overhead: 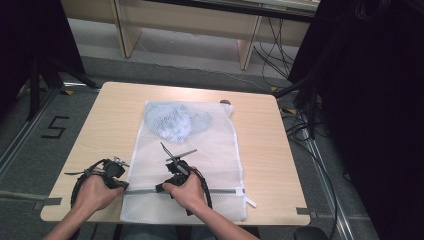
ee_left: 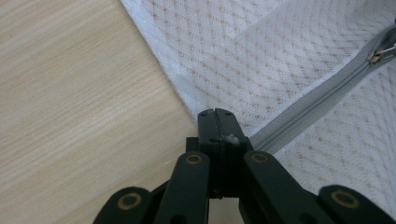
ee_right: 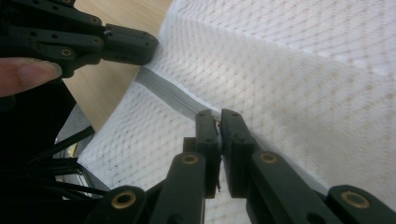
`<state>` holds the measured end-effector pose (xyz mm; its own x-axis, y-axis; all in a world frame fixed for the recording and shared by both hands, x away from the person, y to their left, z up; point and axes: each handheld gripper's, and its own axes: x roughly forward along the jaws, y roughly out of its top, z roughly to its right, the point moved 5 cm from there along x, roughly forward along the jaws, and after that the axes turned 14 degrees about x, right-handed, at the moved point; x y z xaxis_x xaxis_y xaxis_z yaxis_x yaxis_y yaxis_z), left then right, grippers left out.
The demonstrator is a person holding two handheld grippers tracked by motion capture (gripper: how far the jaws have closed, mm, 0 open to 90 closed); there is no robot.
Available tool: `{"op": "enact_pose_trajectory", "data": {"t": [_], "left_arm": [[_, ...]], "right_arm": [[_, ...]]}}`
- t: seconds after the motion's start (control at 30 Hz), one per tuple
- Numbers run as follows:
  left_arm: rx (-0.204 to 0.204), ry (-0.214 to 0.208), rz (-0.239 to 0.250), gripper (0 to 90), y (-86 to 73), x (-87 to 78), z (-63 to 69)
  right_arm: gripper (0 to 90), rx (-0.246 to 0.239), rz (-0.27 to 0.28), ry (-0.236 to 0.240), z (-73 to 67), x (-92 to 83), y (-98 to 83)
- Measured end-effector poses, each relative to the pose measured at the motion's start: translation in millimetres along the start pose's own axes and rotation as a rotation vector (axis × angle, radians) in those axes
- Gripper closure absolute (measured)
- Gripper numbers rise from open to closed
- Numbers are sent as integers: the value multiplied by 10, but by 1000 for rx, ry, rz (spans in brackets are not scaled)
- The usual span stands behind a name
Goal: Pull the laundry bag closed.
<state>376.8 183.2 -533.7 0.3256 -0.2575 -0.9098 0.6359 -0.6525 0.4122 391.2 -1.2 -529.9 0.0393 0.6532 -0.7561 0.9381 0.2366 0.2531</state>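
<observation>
Wooden table (overhead: 260, 145), mesh laundry bag (overhead: 210, 150) flat at centre frame. Lower left: left gripper (ee_left: 217, 114) clamped on bag's corner at zipper (ee_left: 308, 107) end. Right gripper (ee_right: 219, 116) pinched on zipper pull. Farther up, clothes (overhead: 175, 122) bunched inside. Risk: pull slipping from jaws, mesh snagging in the slider

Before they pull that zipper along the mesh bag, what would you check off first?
1. Left tongs shut on the bag's edge at the zipper's end: ok.
2. Right tongs shut at the zipper pull: ok.
3. Pull firmly gripped: cannot tell, mostly hidden.
4. Bag lying flat on the table: ok.
5. Clothes inside sit far from the zipper: ok.
6. Zipper track ahead free of snags: cannot tell.
</observation>
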Motion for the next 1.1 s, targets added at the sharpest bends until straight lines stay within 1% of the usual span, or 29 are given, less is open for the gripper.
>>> {"op": "enact_pose_trajectory", "data": {"t": [0.03, 0.07, 0.1, 0.13, 0.17, 0.2, 0.23, 0.27, 0.3, 0.37, 0.4, 0.43, 0.47, 0.5, 0.53, 0.57, 0.6, 0.63, 0.67, 0.7, 0.77, 0.8, 0.83, 0.87, 0.9, 0.97, 1.1], "left_arm": [[0, 0, 0, 900, 0, 0, 0], [0, 0, 0, 900, 1, 1, 0], [0, -1, -2, 900, 1, 0, 1], [-5, 3, 1, 900, 3, 3, 1], [0, -1, -2, 900, 1, 0, 1], [-1, 0, -1, 900, 1, 1, 1], [-1, 0, -1, 900, 1, 0, 1], [0, 0, -1, 900, 0, 0, 1], [1, 0, 0, 900, 0, 0, 1], [1, 0, 0, 900, 0, 1, 1], [2, 1, -1, 900, 0, 0, 1], [1, 0, 0, 900, 1, 0, 1], [0, 0, -1, 900, 1, 0, 1], [1, 1, -5, 900, 0, -3, 1], [5, 1, -11, 900, 0, -7, 1], [5, 1, -11, 900, 0, -8, 2], [4, 1, -11, 900, 1, -6, 1], [4, 1, -10, 900, 0, -6, 1], [3, 1, -9, 900, 1, -5, 1], [2, 1, -9, 900, 1, -5, 2], [4, 1, -11, 900, 0, -7, 1], [3, 1, -10, 900, 1, -6, 1], [2, 1, -10, 900, 1, -6, 1], [4, 1, -11, 900, 1, -6, 1], [4, 1, -11, 900, 1, -6, 1], [3, 1, -8, 900, 1, -4, 2], [2, -2, -6, 900, 0, -2, 1]], "right_arm": [[870, 37, -9, -2, -10, -20, -5], [870, 48, -19, -1, 1, -29, -7], [870, 41, -14, 4, 7, -37, -9], [870, 37, -16, -3, 18, -44, -9], [870, 41, -13, 1, 20, -46, -9], [870, 37, -3, -1, 22, -44, -7], [870, 37, -9, 9, 21, -45, -8], [870, 36, -1, -3, 20, -46, -8], [870, 43, -1, -2, 12, -46, -7], [870, 43, -2, -1, 12, -47, -7], [870, 42, -9, 8, 15, -59, -16], [870, 39, -8, 0, 27, -64, -16], [870, 35, -7, 2, 44, -61, -12], [870, 39, -15, 0, 49, -70, -20], [870, 60, -18, 5, 41, -74, -27], [870, 48, -2, -6, 58, -73, -20], [870, 36, 1, -1, 63, -76, -18], [870, 41, -3, 3, 65, -81, -17], [870, 57, -8, -1, 56, -89, -23], [870, 52, -11, -6, 74, -93, -19], [870, 50, -1, -10, 72, -95, -18], [870, 62, -17, 4, 63, -101, -26], [870, 48, -3, -7, 77, -99, -20], [870, 48, -12, 1, 79, -103, -22], [870, 31, -2, -6, 86, -99, -19], [870, 48, -3, -12, 84, -111, -23], [870, 46, -13, -2, 85, -128, -29]]}}
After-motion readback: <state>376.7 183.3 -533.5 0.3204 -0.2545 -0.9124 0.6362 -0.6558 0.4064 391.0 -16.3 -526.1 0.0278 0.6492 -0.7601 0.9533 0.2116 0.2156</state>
